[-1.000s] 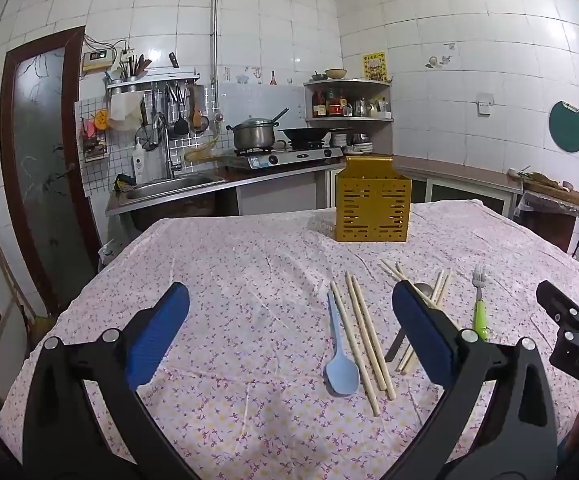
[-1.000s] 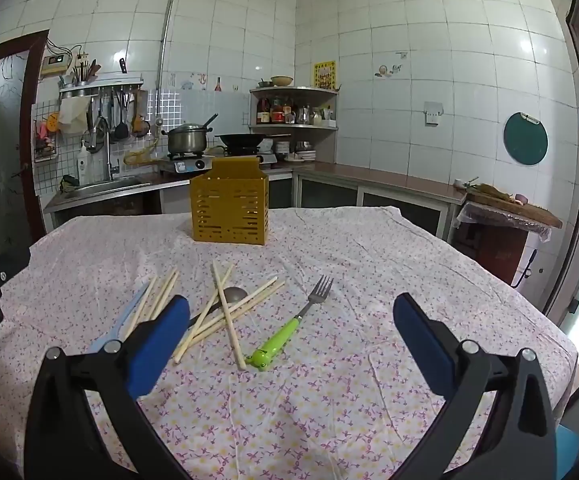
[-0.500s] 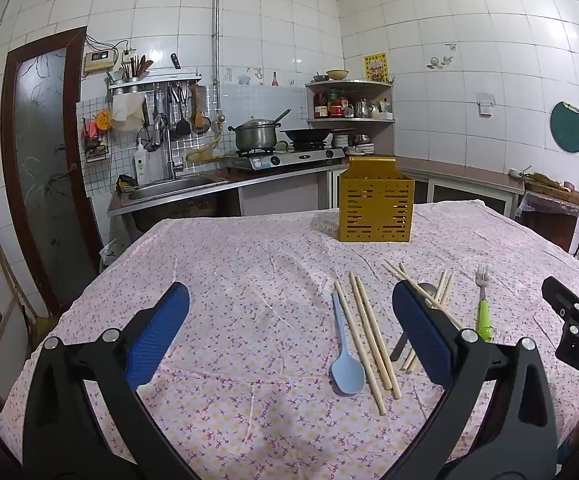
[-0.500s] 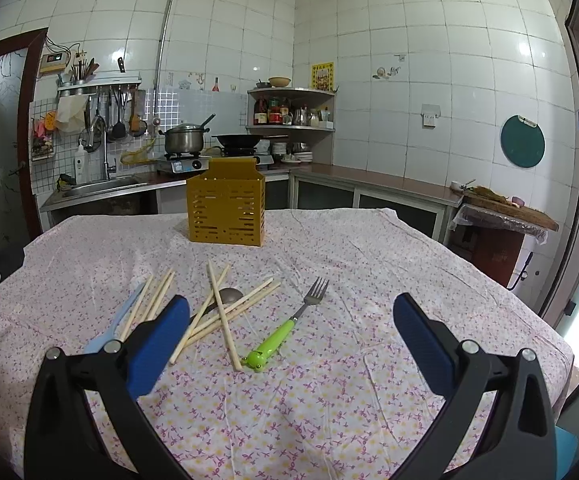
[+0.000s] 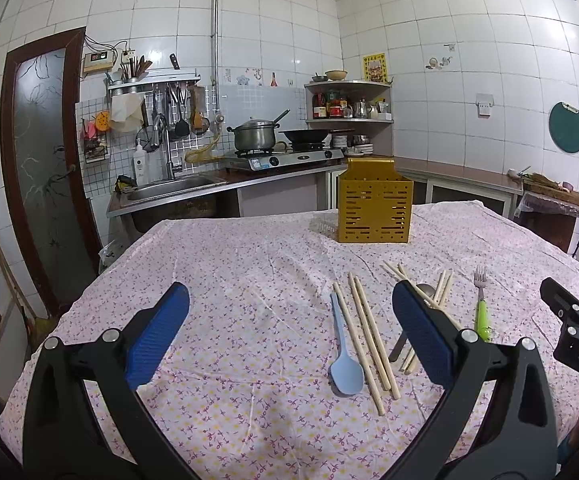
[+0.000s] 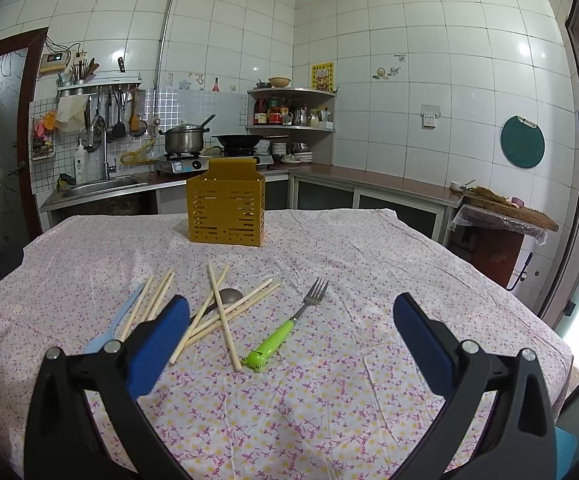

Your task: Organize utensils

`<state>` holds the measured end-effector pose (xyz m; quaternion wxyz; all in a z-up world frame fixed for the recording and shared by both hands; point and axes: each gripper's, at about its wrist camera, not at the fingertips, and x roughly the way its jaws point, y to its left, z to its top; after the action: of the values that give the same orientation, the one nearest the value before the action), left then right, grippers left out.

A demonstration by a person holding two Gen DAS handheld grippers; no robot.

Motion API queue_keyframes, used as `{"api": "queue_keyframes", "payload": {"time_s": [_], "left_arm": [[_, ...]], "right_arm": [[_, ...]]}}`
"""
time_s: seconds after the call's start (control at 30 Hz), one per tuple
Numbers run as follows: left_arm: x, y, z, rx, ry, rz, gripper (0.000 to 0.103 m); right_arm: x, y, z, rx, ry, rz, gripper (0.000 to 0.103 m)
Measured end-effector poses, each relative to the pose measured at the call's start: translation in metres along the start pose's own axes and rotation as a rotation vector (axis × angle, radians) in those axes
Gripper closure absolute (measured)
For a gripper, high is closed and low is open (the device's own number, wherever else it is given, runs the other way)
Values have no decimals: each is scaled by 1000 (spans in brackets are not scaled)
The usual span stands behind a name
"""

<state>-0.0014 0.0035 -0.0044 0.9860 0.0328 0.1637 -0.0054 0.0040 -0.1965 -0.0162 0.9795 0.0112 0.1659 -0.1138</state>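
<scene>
Both tongs hang spread wide above the counter [image 5: 217, 264], which is covered with a floral cloth, and neither grips anything. In the left wrist view the left tongs [image 5: 289, 330] fill the lower part of the frame, with the blue spoon [image 5: 343, 350] lying between the blue pads, bowl toward the camera. Just right of the spoon lie two pale chopsticks [image 5: 371, 340] side by side, and a third runs close along the spoon's handle. Further right, partly behind the right-hand pad, more chopsticks cross over a metal spoon [image 5: 425, 291]. The green-handled fork [image 5: 480, 308] lies at centre right, tines pointing away. The yellow slotted utensil holder [image 5: 375, 212] stands upright on the far part of the counter, above centre. In the right wrist view the right tongs [image 6: 291, 330] frame the fork [image 6: 285, 330] in the lower middle, lying slantwise with the crossed chopsticks [image 6: 221, 312] just to its left. The holder [image 6: 227, 210] stands above centre, well apart from the loose utensils. Part of the left tool shows at the left edge.
</scene>
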Motion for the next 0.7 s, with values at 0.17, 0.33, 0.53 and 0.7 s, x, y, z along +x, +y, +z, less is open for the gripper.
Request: {"api": "queue_keyframes", "payload": {"time_s": [0.17,0.33,0.53,0.7], "left_arm": [[0,0,0,0,3,-4,5],[0,1,1,-2,4,-5,5],[0,2,1,-4,12,-7,5],[0,2,1,-7,13,-7,5]], "right_arm": [[-1,0,1,2,1,-2,4],[-2,0,0,1,-1,-3,4],[0,-3,-1,5,4,-3,4],[1,-3,-1,4,6,-4,4]]}}
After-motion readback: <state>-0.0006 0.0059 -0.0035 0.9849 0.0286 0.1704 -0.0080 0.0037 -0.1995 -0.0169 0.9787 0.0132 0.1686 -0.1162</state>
